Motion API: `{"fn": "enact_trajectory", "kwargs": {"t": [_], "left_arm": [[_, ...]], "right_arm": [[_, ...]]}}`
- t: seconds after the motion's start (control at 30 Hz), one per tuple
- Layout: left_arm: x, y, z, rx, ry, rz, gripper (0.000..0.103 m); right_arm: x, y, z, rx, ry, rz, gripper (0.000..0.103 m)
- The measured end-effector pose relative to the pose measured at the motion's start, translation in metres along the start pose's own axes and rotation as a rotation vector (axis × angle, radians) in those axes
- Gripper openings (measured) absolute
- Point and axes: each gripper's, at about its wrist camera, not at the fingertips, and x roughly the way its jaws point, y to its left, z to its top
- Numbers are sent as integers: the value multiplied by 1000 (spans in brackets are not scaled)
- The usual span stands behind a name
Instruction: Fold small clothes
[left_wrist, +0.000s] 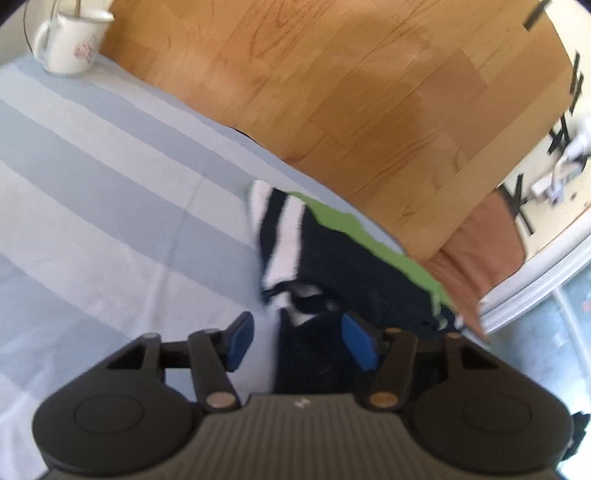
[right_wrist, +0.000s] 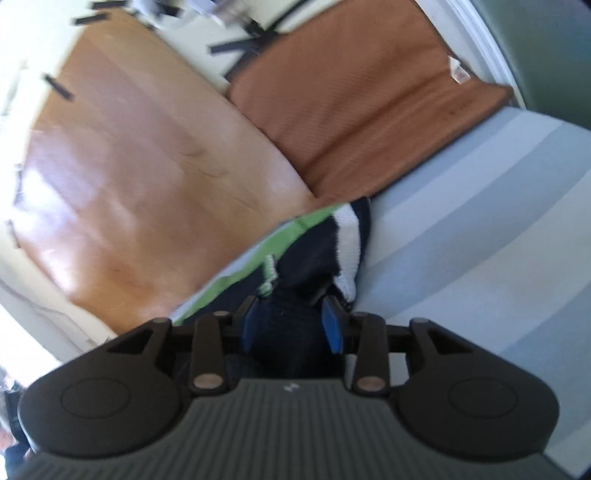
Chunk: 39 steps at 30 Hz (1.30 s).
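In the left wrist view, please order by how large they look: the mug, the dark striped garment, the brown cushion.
1. dark striped garment
2. brown cushion, partly hidden
3. mug, farthest away, so unsure

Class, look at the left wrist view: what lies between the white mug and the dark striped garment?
Only bare striped blue tablecloth lies between the white mug and the dark striped garment, as the left wrist view shows.

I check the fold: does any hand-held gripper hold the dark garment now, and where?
Neither. The left hand-held gripper and the right hand-held gripper stand open, with the dark garment between their pads, unpinched.
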Motion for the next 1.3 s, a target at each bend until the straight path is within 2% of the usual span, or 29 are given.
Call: {"fn": "enact_trajectory", "kwargs": {"t": [0.1, 0.17, 0.2, 0.23, 0.33, 0.4, 0.43, 0.47, 0.5, 0.53, 0.63, 0.7, 0.8, 0.9, 1.03, 1.17, 1.3], "left_arm": [[1, -10, -10, 67, 5, -23, 78], [10, -25, -14, 144, 2, -2, 76], [15, -33, -17, 187, -1, 28, 67], [18, -37, -19, 227, -1, 50, 50], [23, -51, -28, 336, -1, 108, 18], [23, -57, -33, 392, -17, 154, 8], [20, -56, -34, 387, -25, 158, 7], [16, -54, -33, 371, -34, 155, 7], [11, -50, -30, 345, -49, 154, 6], [7, -45, -27, 319, -62, 159, 6], [8, -29, -13, 216, -41, 140, 6], [14, -28, -14, 210, -27, 153, 6], [16, -29, -16, 212, -26, 168, 6], [14, -25, -12, 182, -19, 145, 6], [10, -26, -9, 168, -21, 128, 6], [9, -30, -9, 187, -27, 137, 6], [9, -29, -8, 176, -21, 139, 6]], "right_arm": [[-5, 5, -9, -69, 7, 8, 53], [2, 10, -15, -95, 30, 12, 55], [9, 15, -19, -118, 48, 10, 55], [15, 22, -24, -146, 68, -8, 55], [11, 27, -31, -184, 73, -5, 55], [7, 26, -31, -178, 66, -2, 55], [2, 24, -32, -180, 60, 2, 55], [1, 25, -34, -189, 60, 2, 45], [-3, 28, -36, -215, 64, -4, 24], [-6, 31, -36, -235, 63, -15, 7], [-18, 32, -31, -191, -20, -32, 7], [-22, 29, -29, -164, -44, -40, 8], [-31, 36, -37, -263, -60, -101, 12], [-43, 36, -48, -308, -40, -92, 14], [-47, 51, -75, -507, -15, -163, 14], [-34, 67, -96, -678, -5, -191, 28], [-10, 85, -110, -822, -17, -243, 29]]}}
